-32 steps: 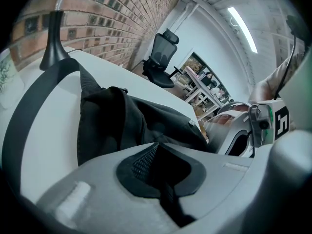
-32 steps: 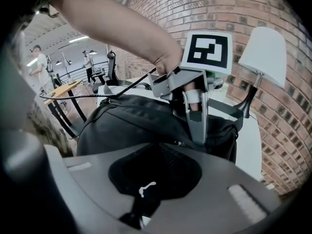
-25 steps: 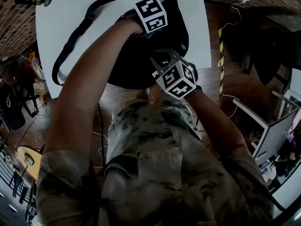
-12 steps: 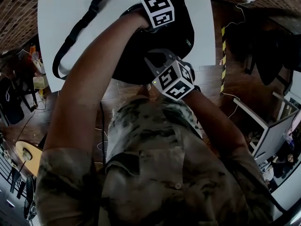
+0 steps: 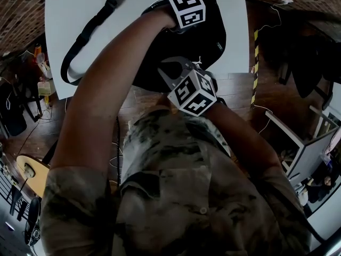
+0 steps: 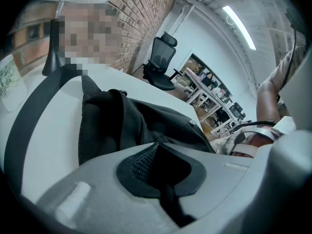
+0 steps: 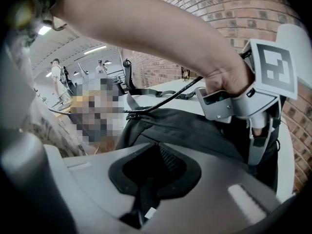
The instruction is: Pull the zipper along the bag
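Observation:
A black bag (image 5: pixel 213 41) lies on the white table (image 5: pixel 69 15), its strap (image 5: pixel 85 41) looping out to the left. My left gripper (image 5: pixel 184 25) reaches onto the bag's top from above. In the left gripper view its jaws (image 6: pixel 158 174) are shut on a fold of the bag's black fabric (image 6: pixel 126 126). My right gripper (image 5: pixel 169 68) is at the bag's near edge, by the table's front. In the right gripper view it (image 7: pixel 146 194) is shut on a dark strip with a small pale tag, the zipper pull. The bag (image 7: pixel 180 126) bulges just beyond it.
The table's front edge runs right under the bag, with wooden floor below. Yellow-black tape (image 5: pixel 254 63) marks the floor to the right. An office chair (image 6: pixel 163 57) and desks stand beyond the table. A brick wall (image 7: pixel 219 13) is behind it.
The right gripper has drawn leftward and nearer along the bag's front edge, away from the left gripper. The left gripper still pins the bag.

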Demonstrator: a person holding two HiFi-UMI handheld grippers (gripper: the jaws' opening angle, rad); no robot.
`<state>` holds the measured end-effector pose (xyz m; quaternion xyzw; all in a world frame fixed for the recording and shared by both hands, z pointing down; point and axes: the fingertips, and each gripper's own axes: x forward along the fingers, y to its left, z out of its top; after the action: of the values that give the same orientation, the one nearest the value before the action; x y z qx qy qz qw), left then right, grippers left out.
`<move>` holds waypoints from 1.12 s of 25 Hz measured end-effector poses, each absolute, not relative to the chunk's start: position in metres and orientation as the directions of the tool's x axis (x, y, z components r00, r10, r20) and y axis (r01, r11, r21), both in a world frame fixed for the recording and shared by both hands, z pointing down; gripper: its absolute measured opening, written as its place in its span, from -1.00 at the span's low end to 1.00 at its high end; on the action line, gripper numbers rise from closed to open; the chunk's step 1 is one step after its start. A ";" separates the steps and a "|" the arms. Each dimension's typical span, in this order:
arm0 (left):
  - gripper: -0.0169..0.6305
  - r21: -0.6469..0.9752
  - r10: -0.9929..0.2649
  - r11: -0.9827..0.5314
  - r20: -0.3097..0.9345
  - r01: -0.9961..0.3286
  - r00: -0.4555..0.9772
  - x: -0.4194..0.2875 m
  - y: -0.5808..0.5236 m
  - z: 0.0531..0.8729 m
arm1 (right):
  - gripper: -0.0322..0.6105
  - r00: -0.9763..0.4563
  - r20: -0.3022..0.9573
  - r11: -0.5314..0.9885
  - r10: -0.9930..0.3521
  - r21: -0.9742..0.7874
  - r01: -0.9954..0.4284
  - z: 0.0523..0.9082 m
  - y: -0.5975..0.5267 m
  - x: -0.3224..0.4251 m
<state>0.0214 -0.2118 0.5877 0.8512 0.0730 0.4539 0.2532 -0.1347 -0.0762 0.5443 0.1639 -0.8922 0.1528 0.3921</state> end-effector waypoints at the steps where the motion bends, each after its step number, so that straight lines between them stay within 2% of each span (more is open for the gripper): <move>1: -0.95 0.496 0.353 -0.862 0.736 -0.105 0.578 0.021 -0.212 0.588 | -0.82 -0.642 0.748 0.900 -0.166 -0.150 -0.408 0.544 -0.075 -0.137; 28: -0.95 0.487 0.338 -0.867 0.733 -0.109 0.590 0.020 -0.211 0.585 | -0.82 -0.696 0.718 0.941 -0.022 -0.220 -0.257 0.544 -0.036 -0.188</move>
<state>0.0203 -0.2107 0.5850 0.8562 0.0670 0.4476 0.2494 -0.1875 -0.0355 0.5436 0.0768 -0.9080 0.1534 0.3822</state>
